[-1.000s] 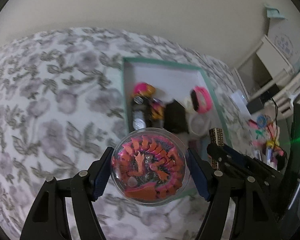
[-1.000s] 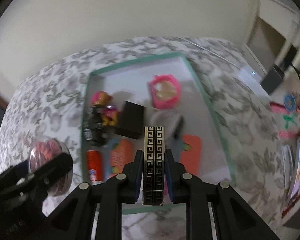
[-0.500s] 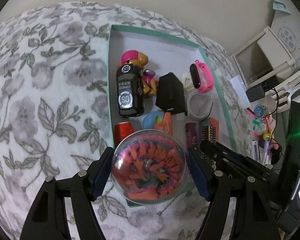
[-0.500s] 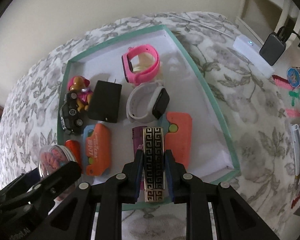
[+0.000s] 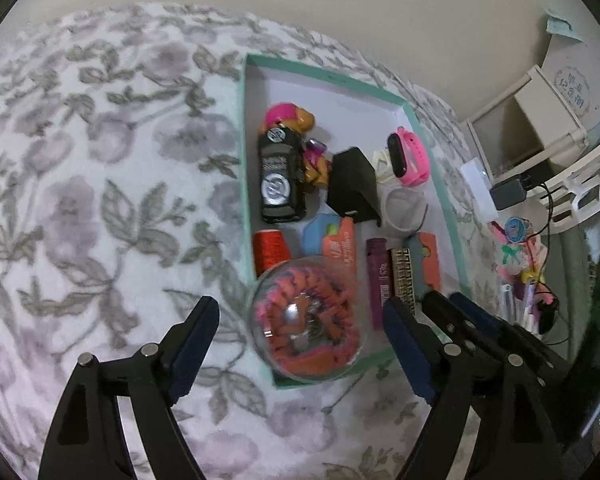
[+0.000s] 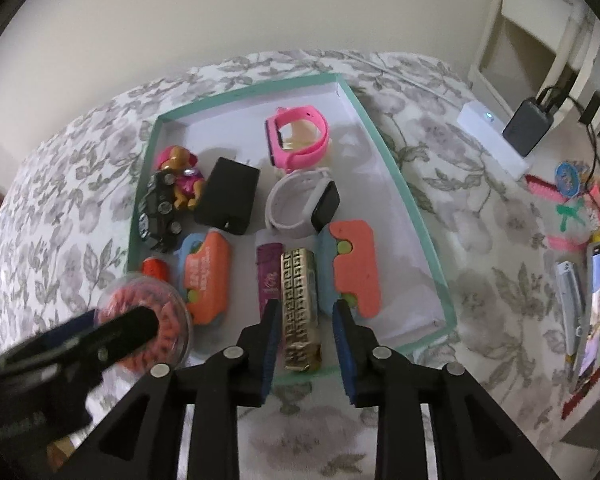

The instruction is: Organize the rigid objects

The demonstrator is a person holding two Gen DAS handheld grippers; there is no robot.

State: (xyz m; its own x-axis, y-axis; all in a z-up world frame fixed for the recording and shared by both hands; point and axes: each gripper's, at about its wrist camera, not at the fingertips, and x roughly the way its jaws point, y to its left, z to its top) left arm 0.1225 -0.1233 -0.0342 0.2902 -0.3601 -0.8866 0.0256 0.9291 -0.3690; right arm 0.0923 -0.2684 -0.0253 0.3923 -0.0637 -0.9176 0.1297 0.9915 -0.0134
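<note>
**A:** What is being shown?

**B:** A teal-rimmed tray (image 6: pixel 414 208) is being shown lying on a floral bedspread (image 5: pixel 100 200), seen from two hand-held grippers. The tray is being filled with small hard things: a black toy car (image 5: pixel 280 180), a pup figure (image 6: pixel 180 176), a black charger block (image 6: pixel 228 196), a pink watch (image 6: pixel 296 136), a white watch (image 6: pixel 300 204), two orange holders (image 6: pixel 356 260), a purple lighter (image 6: pixel 269 276) and a red spool (image 5: pixel 270 248).

**A:** How are the grippers being held?

**B:** The left gripper (image 5: pixel 300 344) is being held wide, its fingers (image 5: pixel 192 340) standing clear on either side of a clear dome of coiled pink and orange pieces (image 5: pixel 306 320). The dome is resting at the tray's near left corner, partly over the rim. The right gripper (image 6: pixel 302 344) is also being held apart, no pad touching the gold patterned bar (image 6: pixel 298 308). The bar is lying along the near edge, just beside the purple lighter, its near end seeming to be propped on the rim.

**A:** Which step is being carried out?

**B:** By judgement, the placing step is being finished: both things are being let go into the tray.

**A:** What is being asked of the next move?

**B:** Both grippers are probably to be drawn straight back, so that neither the dome nor the bar is being nudged. The dome may need seating fully inside the rim. More loose items are being seen on the right of the bedspread.
</note>
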